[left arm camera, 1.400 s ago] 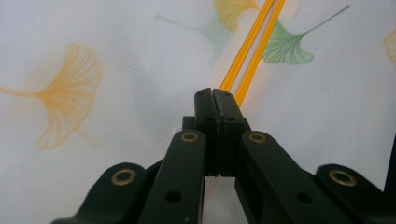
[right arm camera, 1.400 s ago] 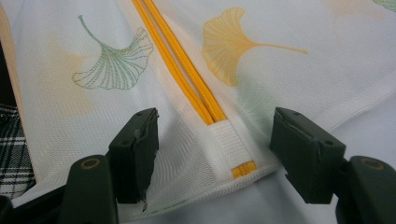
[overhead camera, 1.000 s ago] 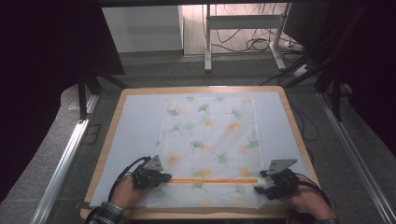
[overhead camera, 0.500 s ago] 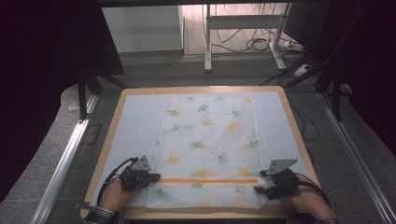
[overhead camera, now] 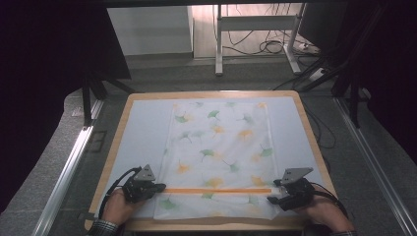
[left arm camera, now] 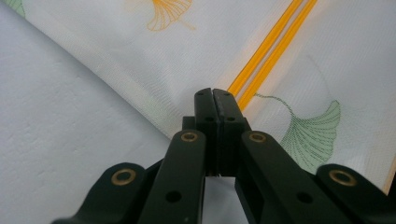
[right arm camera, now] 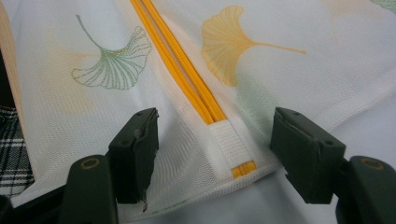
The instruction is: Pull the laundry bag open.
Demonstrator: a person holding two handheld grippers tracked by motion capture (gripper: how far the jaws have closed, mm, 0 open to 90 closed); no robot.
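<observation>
A white mesh bag (overhead camera: 219, 147) printed with ginkgo leaves lies flat on the table. An orange zipper (overhead camera: 219, 191) crosses it near the front edge. My left gripper (overhead camera: 162, 187) is at the zipper's left end. In the left gripper view its jaws (left arm camera: 214, 93) are shut tight, tips down on the bag's edge (left arm camera: 140, 46) where the zipper (left arm camera: 271, 42) ends; what lies under them is hidden. My right gripper (overhead camera: 272, 199) is at the zipper's right end. Its jaws (right arm camera: 215, 123) stand open on either side of the zipper (right arm camera: 173, 60) and its white end tab (right arm camera: 229, 144), without pressing on them.
The table has a white cover (overhead camera: 142, 137) and a wooden rim (overhead camera: 211, 94). Metal rails run along the left (overhead camera: 69, 172) and right (overhead camera: 378, 167) sides. Cables (overhead camera: 265, 46) lie on the floor behind. A plaid sleeve (right arm camera: 14, 135) is at the near edge.
My left gripper has slid left along the zipper line, from over the bag to its left edge. The right gripper has kept still.
</observation>
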